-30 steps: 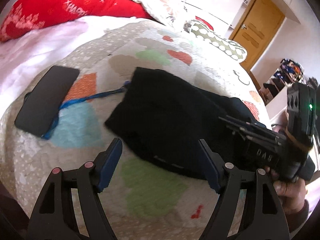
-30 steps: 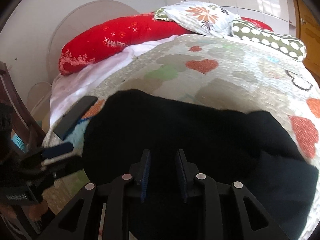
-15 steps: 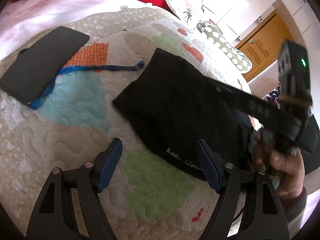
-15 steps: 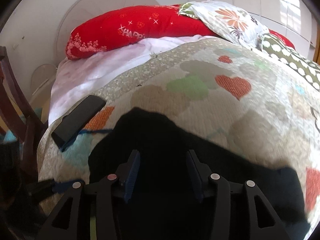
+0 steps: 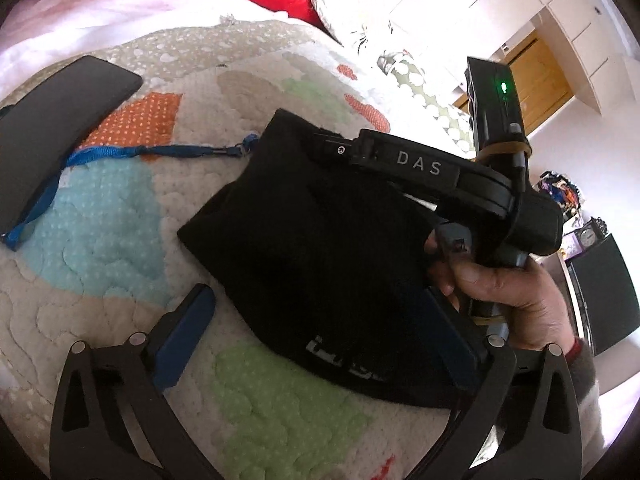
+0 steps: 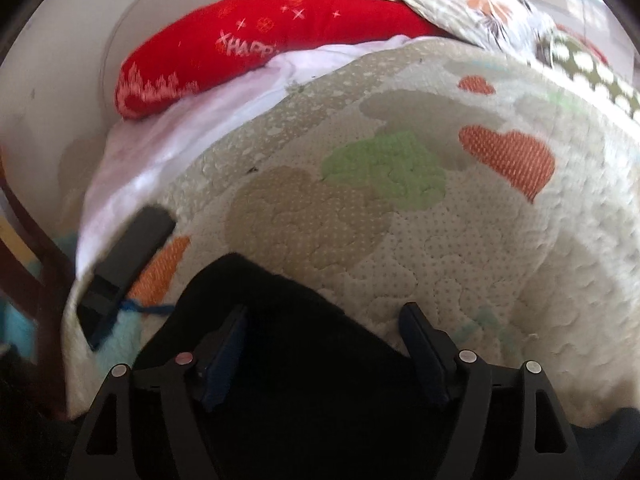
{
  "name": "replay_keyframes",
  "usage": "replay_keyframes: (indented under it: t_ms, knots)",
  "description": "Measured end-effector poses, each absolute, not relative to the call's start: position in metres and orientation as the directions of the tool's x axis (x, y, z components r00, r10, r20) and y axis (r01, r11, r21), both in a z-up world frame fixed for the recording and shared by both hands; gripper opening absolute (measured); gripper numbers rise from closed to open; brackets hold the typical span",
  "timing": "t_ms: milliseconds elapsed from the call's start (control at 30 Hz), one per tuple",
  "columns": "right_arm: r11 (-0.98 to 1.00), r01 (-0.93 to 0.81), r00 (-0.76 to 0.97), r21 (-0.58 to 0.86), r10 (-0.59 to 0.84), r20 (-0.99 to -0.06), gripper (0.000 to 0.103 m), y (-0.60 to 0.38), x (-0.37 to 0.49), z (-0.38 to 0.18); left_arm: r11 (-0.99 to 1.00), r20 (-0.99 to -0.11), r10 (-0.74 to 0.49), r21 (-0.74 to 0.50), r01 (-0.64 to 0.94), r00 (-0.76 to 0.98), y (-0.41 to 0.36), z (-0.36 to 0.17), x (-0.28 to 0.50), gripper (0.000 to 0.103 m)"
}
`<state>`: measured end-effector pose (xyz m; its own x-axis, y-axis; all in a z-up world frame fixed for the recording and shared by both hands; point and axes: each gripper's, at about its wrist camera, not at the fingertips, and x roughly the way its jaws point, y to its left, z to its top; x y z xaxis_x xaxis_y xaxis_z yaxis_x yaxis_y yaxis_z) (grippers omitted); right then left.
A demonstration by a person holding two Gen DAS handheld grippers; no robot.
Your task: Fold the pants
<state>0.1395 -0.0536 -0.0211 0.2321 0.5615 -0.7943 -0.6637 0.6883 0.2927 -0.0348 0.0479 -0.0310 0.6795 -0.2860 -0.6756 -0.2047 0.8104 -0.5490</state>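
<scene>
The black pants lie folded in a compact bundle on the patchwork quilt, white lettering near their front edge. My left gripper hovers low over that front edge. Its jaws are opening wide; the cloth lies under the gap and neither pad presses it. In the right wrist view the pants fill the bottom. My right gripper hangs over their far corner with jaws opening and no pad pressing the cloth under them. A hand holds the right gripper's body.
A black phone on a blue lanyard lies on the quilt left of the pants, also seen as the phone. A red pillow and patterned pillows sit at the bed's head. A wooden door stands far right.
The right gripper slid left across the pants to their far corner and its jaws spread apart. The left gripper sank closer to the pants' front edge and its jaws widened.
</scene>
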Motion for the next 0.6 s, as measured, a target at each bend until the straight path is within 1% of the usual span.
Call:
replay_keyframes:
  t_ms: [33,67,100,133,167,200,233,267,367,500,533,600]
  knots:
    - [0.683,-0.662,0.23,0.307,0.576,-0.784,0.07,-0.055,0.14,-0.021,0.803,-0.666,-0.285,-0.559,-0.209,0.689,0.05,-0.03,-0.035,0.097]
    - [0.677,-0.667,0.231,0.311,0.585,-0.777,0.057,-0.055,0.139,-0.021,0.797,-0.656,-0.281,-0.566,-0.211,0.7,0.052,-0.029,-0.037,0.09]
    - [0.661,-0.68,0.222,0.318,0.599,-0.769,0.051,-0.054,0.136,-0.02,0.797,-0.656,-0.272,-0.564,-0.217,0.704,0.053,-0.027,-0.038,0.07]
    - [0.645,-0.691,0.214,0.325,0.613,-0.761,0.042,-0.053,0.133,-0.018,0.801,-0.664,-0.26,-0.554,-0.228,0.701,0.054,-0.026,-0.039,0.05]
    - [0.634,-0.703,0.213,0.323,0.62,-0.755,0.035,-0.053,0.13,-0.015,0.803,-0.667,-0.257,-0.55,-0.23,0.699,0.055,-0.025,-0.038,0.043]
    - [0.631,-0.707,0.213,0.321,0.622,-0.754,0.033,-0.053,0.127,-0.013,0.8,-0.66,-0.271,-0.559,-0.218,0.701,0.054,-0.022,-0.039,0.033]
    - [0.631,-0.705,0.217,0.323,0.625,-0.75,0.03,-0.055,0.126,-0.01,0.805,-0.653,-0.267,-0.555,-0.209,0.708,0.053,-0.018,-0.04,0.026]
    - [0.629,-0.699,0.216,0.34,0.638,-0.739,0.027,-0.06,0.125,-0.006,0.821,-0.646,-0.25,-0.536,-0.195,0.721,0.049,-0.01,-0.043,0.024]
    - [0.624,-0.681,0.239,0.383,0.684,-0.689,0.026,-0.08,0.121,0.014,0.882,-0.597,-0.215,-0.459,-0.109,0.773,0.028,0.023,-0.053,0.021]
    - [0.65,-0.642,0.352,0.407,0.721,-0.597,0.025,-0.133,0.106,0.057,0.932,-0.518,-0.243,-0.358,0.05,0.82,-0.015,0.064,-0.065,0.021]
    - [0.669,-0.615,0.394,0.417,0.719,-0.572,0.026,-0.153,0.101,0.066,0.944,-0.5,-0.26,-0.311,0.109,0.826,-0.033,0.071,-0.067,0.021]
    - [0.717,-0.535,0.469,0.446,0.691,-0.55,0.032,-0.199,0.092,0.077,0.949,-0.484,-0.307,-0.224,0.224,0.819,-0.069,0.074,-0.066,0.021]
